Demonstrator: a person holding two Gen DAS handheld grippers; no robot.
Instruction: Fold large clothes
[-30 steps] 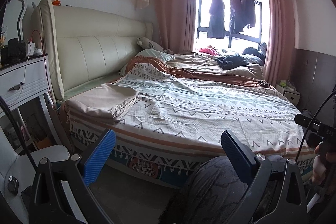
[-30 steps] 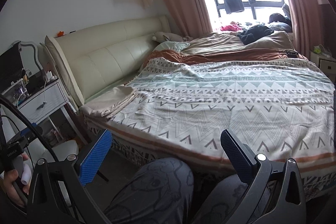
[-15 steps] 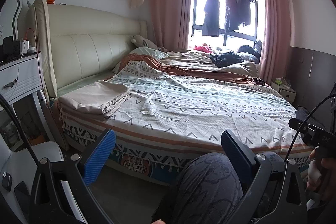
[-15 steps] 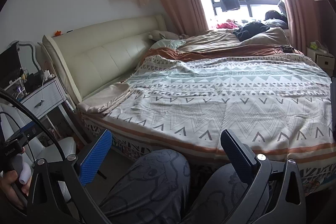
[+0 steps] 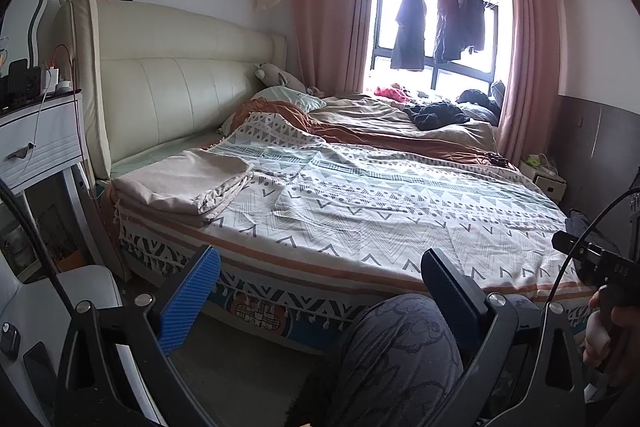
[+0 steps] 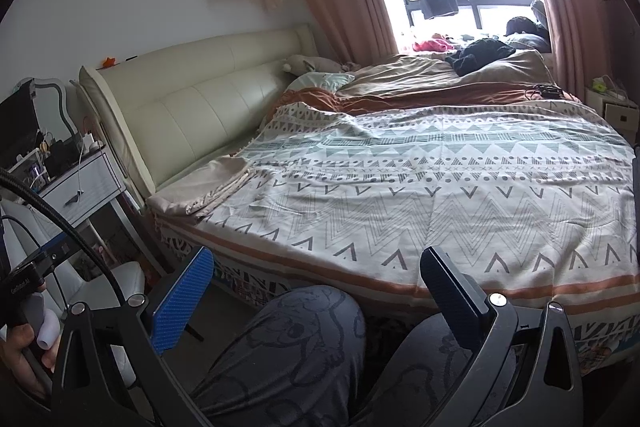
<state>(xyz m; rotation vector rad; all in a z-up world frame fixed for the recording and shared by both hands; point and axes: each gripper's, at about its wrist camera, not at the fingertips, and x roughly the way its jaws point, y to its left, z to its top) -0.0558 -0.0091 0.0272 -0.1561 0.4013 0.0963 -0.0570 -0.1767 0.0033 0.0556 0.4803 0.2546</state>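
A folded beige cloth [image 5: 188,183] lies flat on the near left corner of the bed, on the patterned bedspread [image 5: 380,211]; it also shows in the right wrist view [image 6: 208,183]. My left gripper [image 5: 316,291] is open and empty, held back from the bed's near edge above my knee [image 5: 396,347]. My right gripper [image 6: 316,291] is open and empty, also short of the bed, above my legs [image 6: 288,347]. Each gripper's handle shows at the edge of the other's view.
A cream headboard [image 5: 180,95] stands at the left. A white nightstand [image 5: 36,143] with chargers is at the near left, a white chair [image 5: 80,291] below it. A brown duvet [image 5: 400,123] with a dark garment [image 5: 436,115] lies at the far side. Clothes hang at the window [image 5: 436,23].
Both grippers have shifted slightly, so the bed appears a bit lower and closer in view. Both stay open and empty. The folded cloth has not moved.
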